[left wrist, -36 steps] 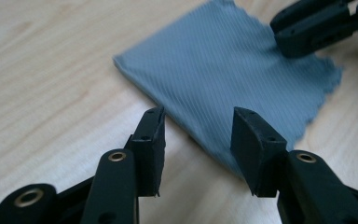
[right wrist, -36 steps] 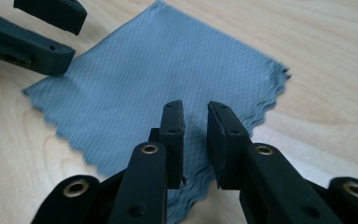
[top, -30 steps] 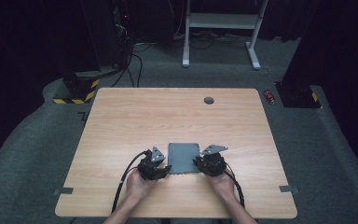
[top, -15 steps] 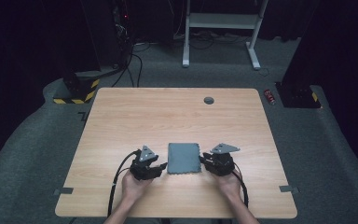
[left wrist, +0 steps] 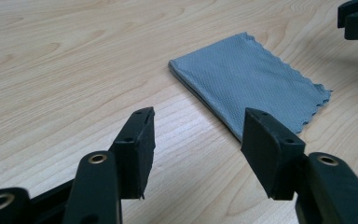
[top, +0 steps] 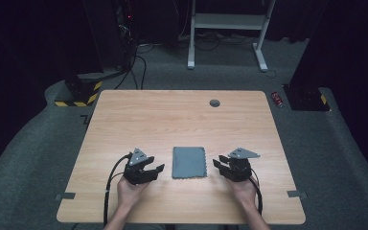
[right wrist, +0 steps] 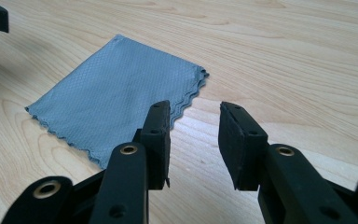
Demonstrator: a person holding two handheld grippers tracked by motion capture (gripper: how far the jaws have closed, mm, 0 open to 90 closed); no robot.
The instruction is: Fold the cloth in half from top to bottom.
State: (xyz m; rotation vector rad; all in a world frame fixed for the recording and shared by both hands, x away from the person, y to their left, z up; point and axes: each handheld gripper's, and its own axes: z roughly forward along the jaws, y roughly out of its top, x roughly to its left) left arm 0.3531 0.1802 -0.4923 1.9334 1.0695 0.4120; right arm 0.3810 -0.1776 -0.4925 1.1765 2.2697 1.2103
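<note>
A folded grey cloth (top: 189, 162) with scalloped edges lies flat on the wooden table (top: 172, 120), near the front middle. My left gripper (top: 159, 170) hovers just left of the cloth, apart from it. Its jaws have just been opening and nothing is between them; in the left gripper view the cloth (left wrist: 249, 86) lies ahead of my left gripper (left wrist: 198, 133). My right gripper (top: 216, 165) sits just right of the cloth, also apart. Its jaws have just been opening too, and they are empty; the cloth (right wrist: 116, 98) lies ahead and left of my right gripper (right wrist: 195, 126).
A small dark round grommet (top: 214, 102) sits in the table near its far edge. Black equipment and cables (top: 124, 52) and a white desk frame (top: 225, 28) stand on the floor beyond. A red can (top: 277, 99) lies on the floor at the right.
Both grippers have let go of the cloth's sides and drawn outward, left to the left, right to the right, with jaws wider. The cloth stays flat where it was.
</note>
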